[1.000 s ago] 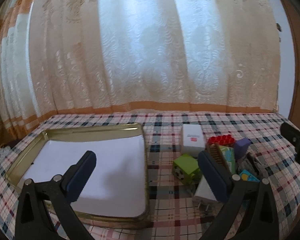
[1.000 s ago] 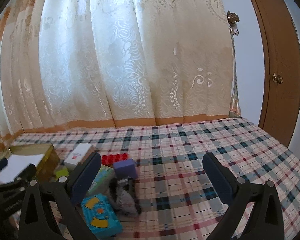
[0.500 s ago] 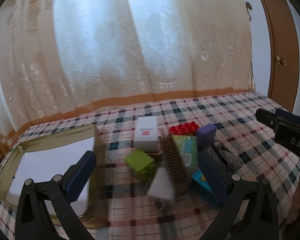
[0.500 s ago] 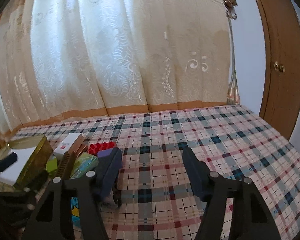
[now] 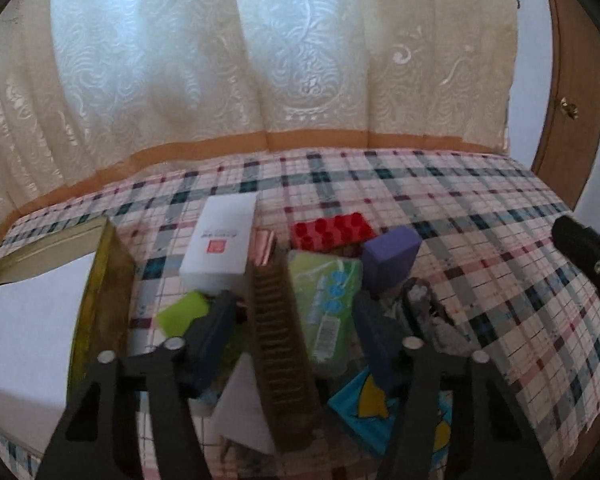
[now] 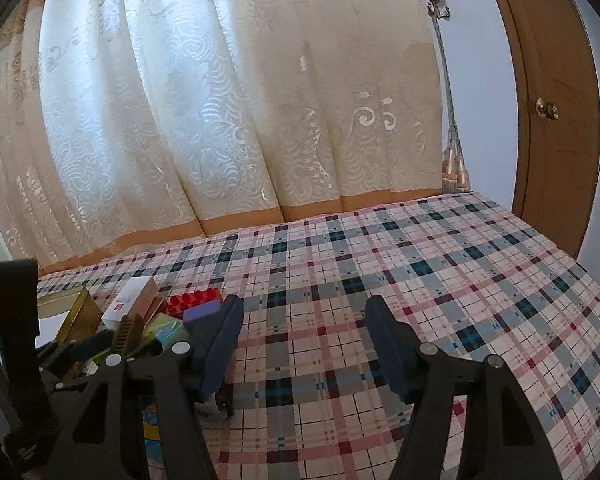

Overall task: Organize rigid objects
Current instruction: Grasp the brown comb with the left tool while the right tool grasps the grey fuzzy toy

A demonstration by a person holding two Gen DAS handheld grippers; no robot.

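1. While the left claw (image 5: 290, 344) is held low over a pile of small objects, its two blue fingers are seen partly open on either side of a brown comb (image 5: 282, 344), which stands on edge between them; whether the pads touch it cannot be told.
2. Around the comb, the pile is made up of a white box (image 5: 222, 240), a red brick (image 5: 332, 230), a purple block (image 5: 390, 254), a green packet (image 5: 326, 300), a lime-green block (image 5: 180, 312), a white wedge-shaped piece (image 5: 244, 404) and a blue toy (image 5: 374, 412).
3. Just left of the pile, a gold tin (image 5: 100, 280) with a white lining is shown.
4. Everything is carried on a tabletop covered by a plaid cloth (image 5: 480, 240), with a cream curtain (image 5: 260, 60) behind.
5. The right claw (image 6: 304, 344) is held partly open and grips nothing; it is seen above bare plaid to the right of the pile.
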